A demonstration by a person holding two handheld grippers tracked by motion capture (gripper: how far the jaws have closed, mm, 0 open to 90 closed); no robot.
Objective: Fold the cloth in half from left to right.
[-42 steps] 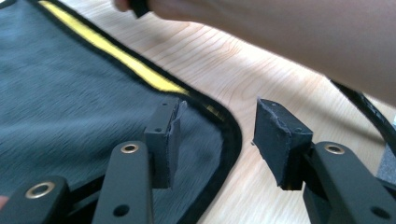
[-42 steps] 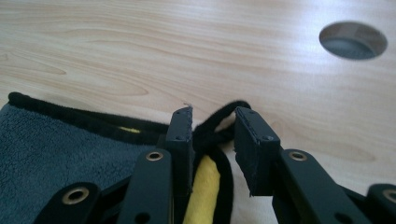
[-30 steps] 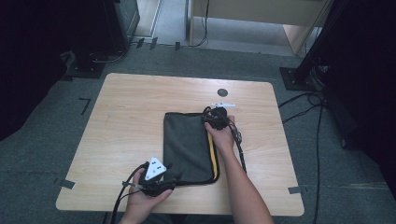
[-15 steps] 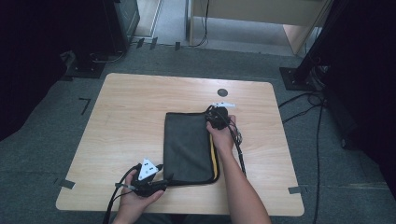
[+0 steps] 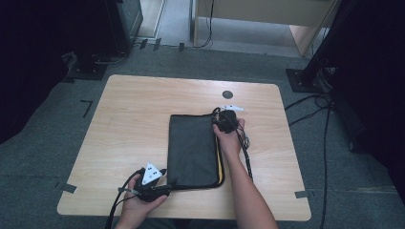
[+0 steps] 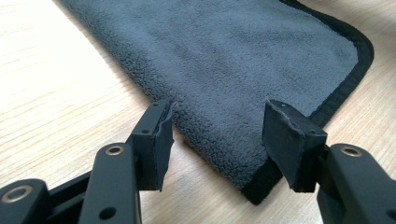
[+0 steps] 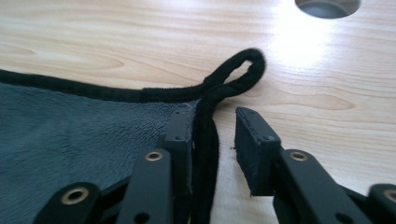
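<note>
on the table the grey cloth lay folded flat, near the front edge. the left gripper was released, jaws spread around its near corner. the right gripper stood slightly parted over the black hem at the far corner, by the loop.

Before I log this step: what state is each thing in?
Grey cloth: folded, lying flat on the table.
Hanging loop: flat on the wood at the cloth's corner.
Left gripper: open, jaws astride the near corner.
Right gripper: open, black edge between the jaws.
</note>
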